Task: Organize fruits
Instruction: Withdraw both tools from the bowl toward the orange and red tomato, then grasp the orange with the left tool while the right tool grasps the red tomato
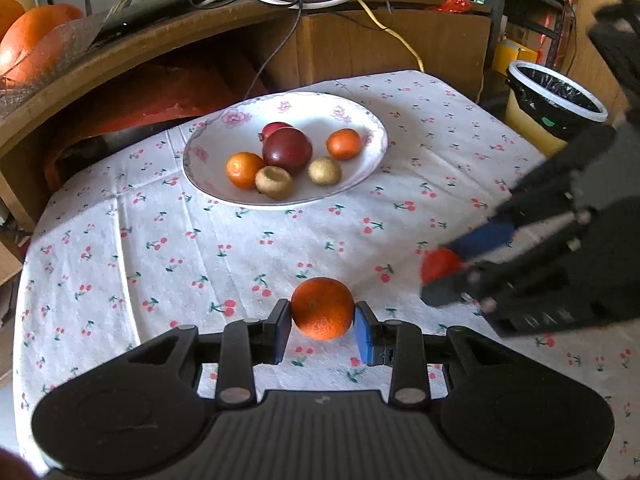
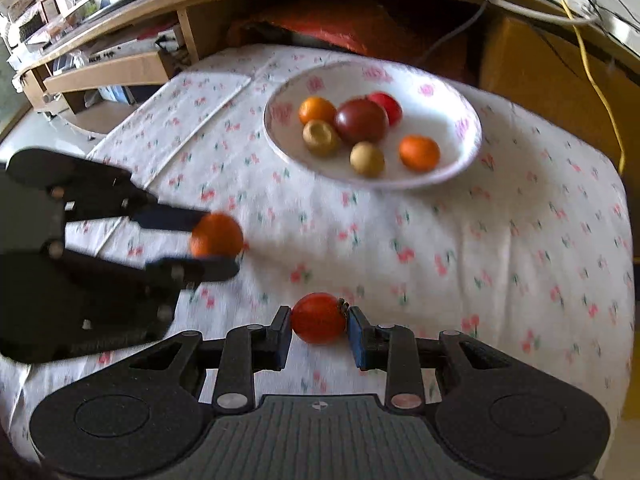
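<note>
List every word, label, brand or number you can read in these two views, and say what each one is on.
None can be read.
Embossed marks on the side of the right gripper, seen from the left wrist view: too blurred to read.
Boxes and devices on the wooden desk: any print is too small.
Plate and tablecloth: flower and cherry patterns only, no text.

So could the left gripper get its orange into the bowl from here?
Probably yes: the left gripper grips the orange, only bare cloth lies before the bowl, and its right side has room.
</note>
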Motion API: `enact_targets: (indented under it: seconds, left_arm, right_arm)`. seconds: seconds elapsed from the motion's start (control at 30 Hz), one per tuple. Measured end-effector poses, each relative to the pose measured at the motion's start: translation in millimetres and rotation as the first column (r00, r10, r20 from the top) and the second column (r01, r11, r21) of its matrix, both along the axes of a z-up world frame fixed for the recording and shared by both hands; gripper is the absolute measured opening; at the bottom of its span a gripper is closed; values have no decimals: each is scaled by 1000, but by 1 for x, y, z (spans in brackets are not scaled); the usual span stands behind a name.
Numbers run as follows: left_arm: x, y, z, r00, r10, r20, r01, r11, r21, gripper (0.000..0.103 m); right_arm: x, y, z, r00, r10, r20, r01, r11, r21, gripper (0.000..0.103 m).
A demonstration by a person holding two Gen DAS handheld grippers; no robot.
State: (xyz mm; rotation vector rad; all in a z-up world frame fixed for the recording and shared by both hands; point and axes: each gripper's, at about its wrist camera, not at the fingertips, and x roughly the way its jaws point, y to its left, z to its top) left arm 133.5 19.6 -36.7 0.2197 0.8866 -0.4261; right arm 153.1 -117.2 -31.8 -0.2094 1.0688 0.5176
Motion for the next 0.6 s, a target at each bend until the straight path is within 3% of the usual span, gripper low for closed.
enact_targets:
  seconds: [0.23,0.6]
  left_arm:
    - [-9,-13,-6,999,-35,1,35,999,39,42]
    - [-5,-16,-7,1000,0,-9,0,1000,31,46]
  right_arm:
    - [-18,-12,1,999,-41,1,41,999,-5,26]
    - [-19,-20,0,999,-35,3,35,998,51,30]
